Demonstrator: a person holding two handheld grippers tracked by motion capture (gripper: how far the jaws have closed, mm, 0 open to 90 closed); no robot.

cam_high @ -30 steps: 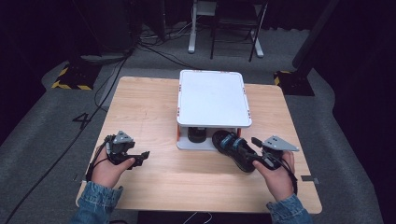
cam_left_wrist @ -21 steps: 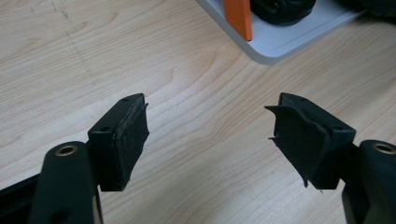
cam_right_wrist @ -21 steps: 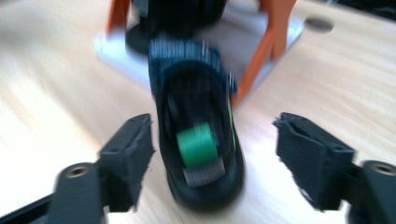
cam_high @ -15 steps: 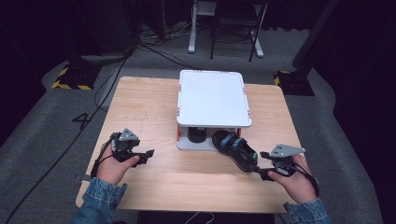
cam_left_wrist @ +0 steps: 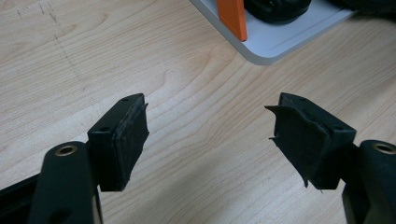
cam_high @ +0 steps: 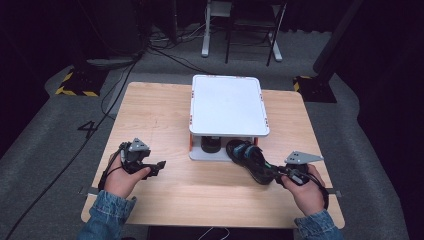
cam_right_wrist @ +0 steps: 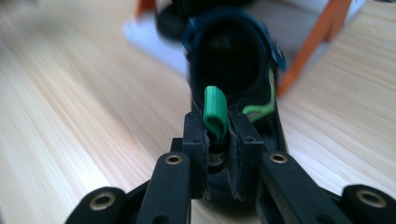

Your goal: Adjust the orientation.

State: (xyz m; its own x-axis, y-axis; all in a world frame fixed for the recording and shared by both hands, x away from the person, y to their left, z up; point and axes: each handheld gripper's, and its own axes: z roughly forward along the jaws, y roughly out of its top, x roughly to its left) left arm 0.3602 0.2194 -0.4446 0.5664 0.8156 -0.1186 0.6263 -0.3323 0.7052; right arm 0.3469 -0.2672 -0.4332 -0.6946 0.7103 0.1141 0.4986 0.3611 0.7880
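Right gripper (cam_right_wrist: 217,140) fingers have just closed, pinching black shoe's (cam_high: 250,159) green heel loop (cam_right_wrist: 215,112) to drag it from white two-tier rack (cam_high: 227,105); left gripper (cam_left_wrist: 210,140) fingers spread, idle.

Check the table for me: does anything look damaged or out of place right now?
Two things. The black shoe lies half out from under the white stand, its heel on the bare table; the right gripper, jaws just closed, pinches its green heel loop. The left gripper's pads look frayed at the edges.

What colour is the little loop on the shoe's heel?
Green; the loop shows best in the right gripper view.
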